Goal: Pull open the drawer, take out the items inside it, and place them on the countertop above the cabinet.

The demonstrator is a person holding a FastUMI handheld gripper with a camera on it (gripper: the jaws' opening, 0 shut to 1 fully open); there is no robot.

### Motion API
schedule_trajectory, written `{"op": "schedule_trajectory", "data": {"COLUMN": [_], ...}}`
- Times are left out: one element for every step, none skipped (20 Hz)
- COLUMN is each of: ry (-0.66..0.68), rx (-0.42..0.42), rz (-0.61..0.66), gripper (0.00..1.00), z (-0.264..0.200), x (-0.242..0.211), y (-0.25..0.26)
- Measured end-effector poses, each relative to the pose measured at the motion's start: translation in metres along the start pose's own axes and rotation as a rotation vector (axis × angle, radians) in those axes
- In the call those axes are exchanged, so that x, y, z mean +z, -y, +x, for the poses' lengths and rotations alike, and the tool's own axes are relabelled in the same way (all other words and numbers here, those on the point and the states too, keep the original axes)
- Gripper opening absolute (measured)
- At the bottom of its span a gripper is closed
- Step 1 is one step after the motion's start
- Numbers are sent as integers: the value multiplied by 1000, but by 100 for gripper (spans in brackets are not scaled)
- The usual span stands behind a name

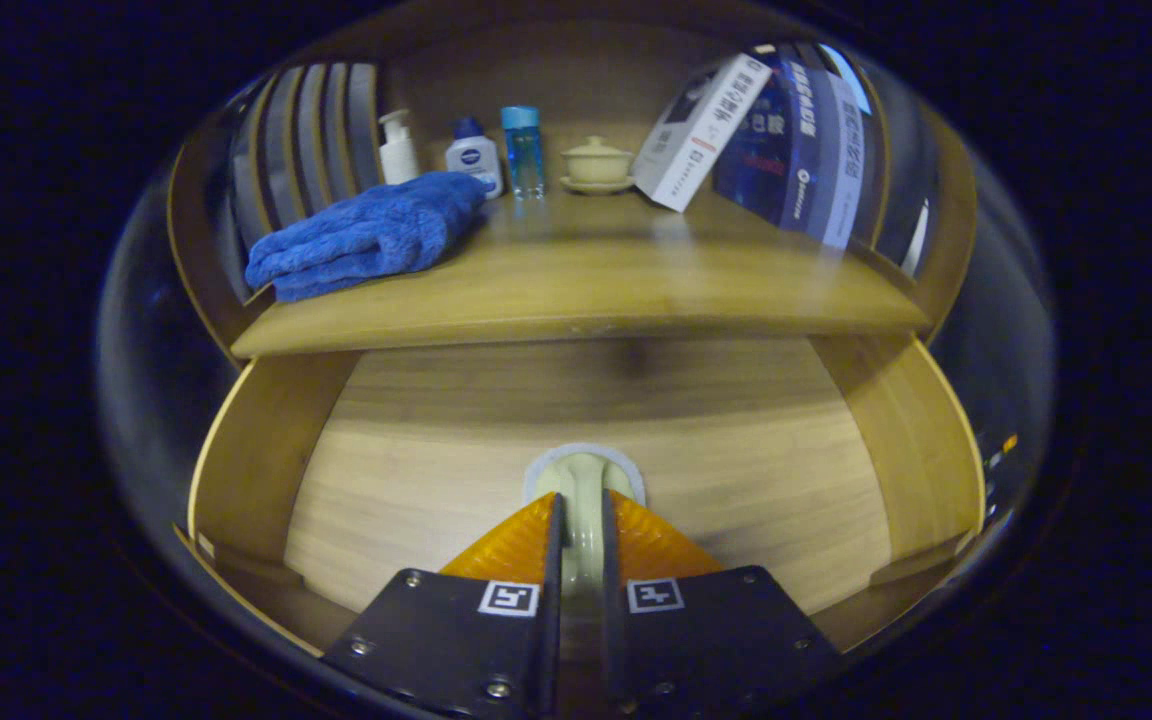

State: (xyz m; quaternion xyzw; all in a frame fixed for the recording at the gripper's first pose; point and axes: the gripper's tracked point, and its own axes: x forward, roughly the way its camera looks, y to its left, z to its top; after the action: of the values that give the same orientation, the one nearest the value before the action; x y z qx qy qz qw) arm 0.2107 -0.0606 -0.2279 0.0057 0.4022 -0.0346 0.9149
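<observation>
On the surface's left edge there's a folded fluffy blue towel (366, 235). Down in the open wooden drawer (256, 440), the tongs (582, 525) are clamped narrow on a pale green ceramic lid (584, 478), sticking straight ahead between them, so it lifts up to the surface above.

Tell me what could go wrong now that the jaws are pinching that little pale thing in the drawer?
The gripper has its jaws closed on a small pale object by a narrow part, so it might slip or twist on the way up. The countertop juts out above the open drawer, so lifting straight up could bump its edge. The blue towel and lidded cup already take space there.
</observation>
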Motion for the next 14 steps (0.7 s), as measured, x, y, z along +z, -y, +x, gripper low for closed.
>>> {"op": "schedule_trajectory", "data": {"ry": [-4,-5,-11,-11,-6,-8,-11,-8,30,78,108,122,124,136], "rx": [12,20,28,28,33,31,28,24,16,-5,-21,-20,1,12], "rz": [-2,-9,-22,-31,-31,-42,-57,-84,-106,-127,-137,-127,-107,-85], "gripper": [18,18,18,18,18,18,18,18,18,12,12,11,11,11], "z": [-1,1,2,2,4,5,5,5,-1,-2,-8,-13,-17,-22], "x": [2,2,1,0,1,0,-2,-3,1,8,12,11,10,11], "y": [-1,-1,-2,-1,-1,-1,-1,-1,-1,4,9,8,5,4]}}
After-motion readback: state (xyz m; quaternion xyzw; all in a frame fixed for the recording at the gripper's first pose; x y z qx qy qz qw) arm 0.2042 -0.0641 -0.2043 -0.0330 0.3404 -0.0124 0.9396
